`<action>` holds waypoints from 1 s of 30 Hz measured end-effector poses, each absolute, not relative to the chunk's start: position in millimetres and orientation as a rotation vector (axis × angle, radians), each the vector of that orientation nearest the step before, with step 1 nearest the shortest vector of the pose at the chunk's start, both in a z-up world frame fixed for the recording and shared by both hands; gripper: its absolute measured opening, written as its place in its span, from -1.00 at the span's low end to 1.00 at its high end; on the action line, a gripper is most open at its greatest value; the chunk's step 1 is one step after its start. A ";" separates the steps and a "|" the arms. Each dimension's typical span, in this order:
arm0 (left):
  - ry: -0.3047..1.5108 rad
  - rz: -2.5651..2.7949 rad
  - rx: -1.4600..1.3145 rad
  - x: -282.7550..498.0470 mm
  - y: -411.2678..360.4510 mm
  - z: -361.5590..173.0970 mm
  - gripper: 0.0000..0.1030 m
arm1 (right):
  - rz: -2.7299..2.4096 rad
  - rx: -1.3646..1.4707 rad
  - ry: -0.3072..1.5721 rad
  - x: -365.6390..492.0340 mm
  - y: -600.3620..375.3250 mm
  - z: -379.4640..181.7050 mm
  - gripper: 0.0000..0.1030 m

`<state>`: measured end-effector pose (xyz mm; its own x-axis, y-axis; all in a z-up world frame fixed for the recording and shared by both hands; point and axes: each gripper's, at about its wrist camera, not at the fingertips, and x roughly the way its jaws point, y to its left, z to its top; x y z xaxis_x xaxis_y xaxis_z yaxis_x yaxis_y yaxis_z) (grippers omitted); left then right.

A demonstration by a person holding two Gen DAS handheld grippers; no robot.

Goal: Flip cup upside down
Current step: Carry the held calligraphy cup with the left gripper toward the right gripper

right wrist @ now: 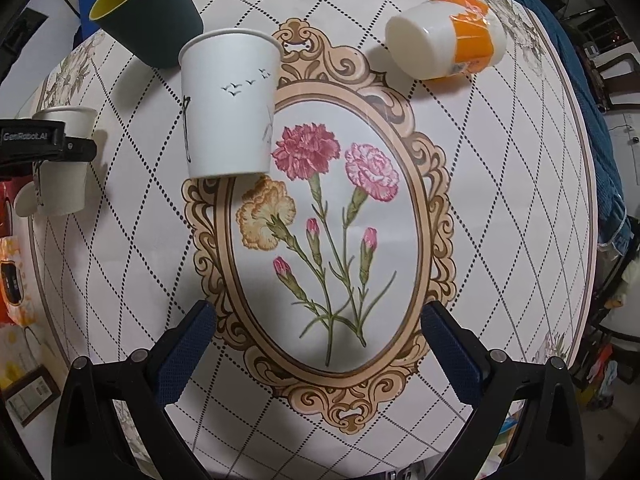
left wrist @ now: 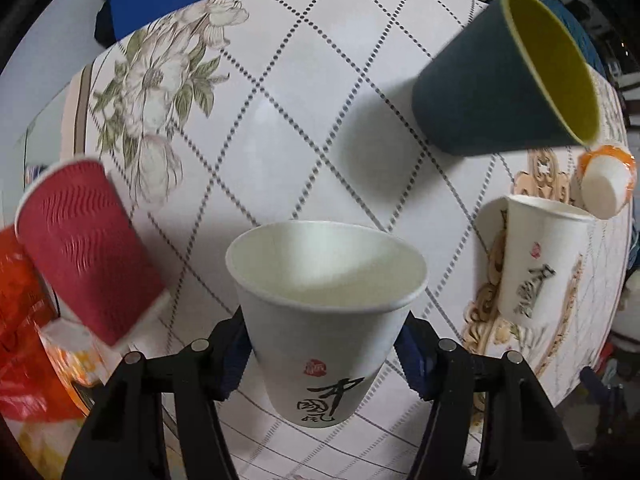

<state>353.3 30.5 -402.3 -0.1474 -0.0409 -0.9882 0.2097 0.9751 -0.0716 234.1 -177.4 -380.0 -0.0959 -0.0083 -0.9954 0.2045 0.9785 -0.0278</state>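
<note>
My left gripper (left wrist: pixel 322 360) is shut on a white paper cup (left wrist: pixel 320 320) with black calligraphy; the cup is upright, mouth up, held between the blue pads just above the table. The same cup shows at the left edge of the right wrist view (right wrist: pixel 60 164), with the left gripper (right wrist: pixel 76 148) clamped on it. My right gripper (right wrist: pixel 318 344) is open and empty above the flower oval of the tablecloth (right wrist: pixel 320 240). A second white paper cup (right wrist: pixel 228 104) stands upright ahead of it to the left, also in the left wrist view (left wrist: pixel 536 256).
A dark teal cup with yellow inside (left wrist: pixel 504 76) (right wrist: pixel 148 12) stands at the far side. A red ribbed cup (left wrist: pixel 88 248) stands left. An orange and white cup (right wrist: pixel 448 40) (left wrist: pixel 604 188) lies on its side. Orange packaging (left wrist: pixel 24 340) sits at the left edge.
</note>
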 end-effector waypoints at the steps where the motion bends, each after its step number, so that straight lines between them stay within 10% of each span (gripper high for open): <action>1: 1.704 -0.218 0.121 346.8 32.1 -399.9 0.18 | -0.180 0.151 1.659 230.5 -178.8 -379.0 1.00; 30: 1.733 -0.157 -0.194 97.4 -2.1 -345.2 0.18 | -0.148 0.094 1.639 55.4 -238.5 -364.7 1.00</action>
